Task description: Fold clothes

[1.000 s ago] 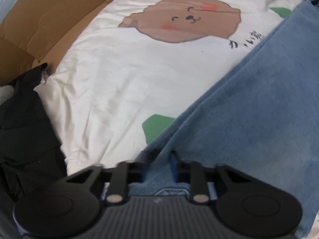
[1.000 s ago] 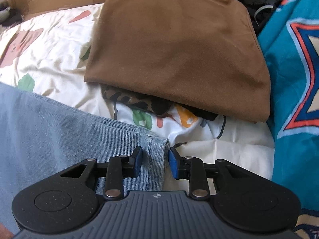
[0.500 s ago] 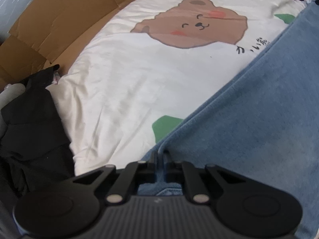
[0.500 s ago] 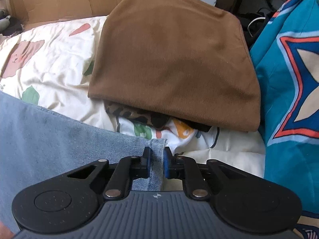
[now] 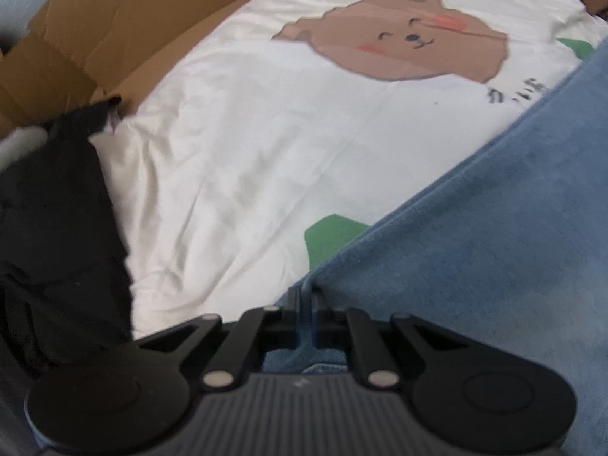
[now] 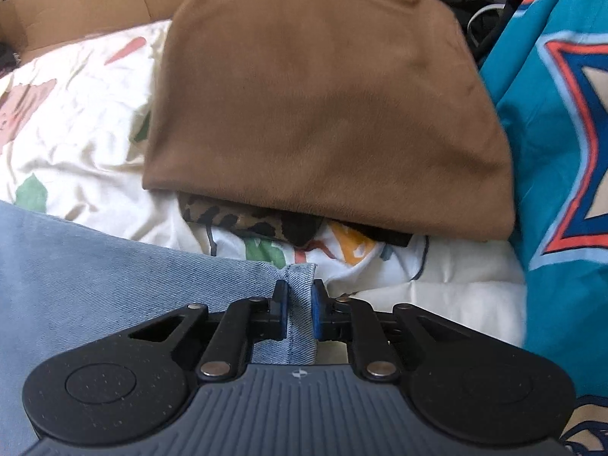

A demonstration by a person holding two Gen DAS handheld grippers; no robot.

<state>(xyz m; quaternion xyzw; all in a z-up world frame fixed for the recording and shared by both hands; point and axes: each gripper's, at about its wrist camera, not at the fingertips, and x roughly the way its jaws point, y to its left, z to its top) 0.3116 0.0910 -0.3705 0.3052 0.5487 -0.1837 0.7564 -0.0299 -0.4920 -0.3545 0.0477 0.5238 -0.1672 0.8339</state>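
Left wrist: jaws clamped on jeans (image 5: pixel 494 250) edge | right wrist: jaws clamped on hem (image 6: pixel 300 304)

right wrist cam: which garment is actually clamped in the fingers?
The light-blue jeans: their stitched hem sits pinched between the right gripper fingers. The folded brown garment and the teal printed one lie beyond, untouched.

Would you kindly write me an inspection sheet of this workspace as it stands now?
Surface: cream printed sheet, wrinkled.
Job's things: jeans spread flat; edge pinched at two spots.
Clutter: folded brown garment atop a camo piece; black clothes; teal fabric.
Grippers: left gripper shut on jeans; right gripper has just closed onto the hem.
Cables: white cable, far back.
Surroundings: cardboard behind the sheet.
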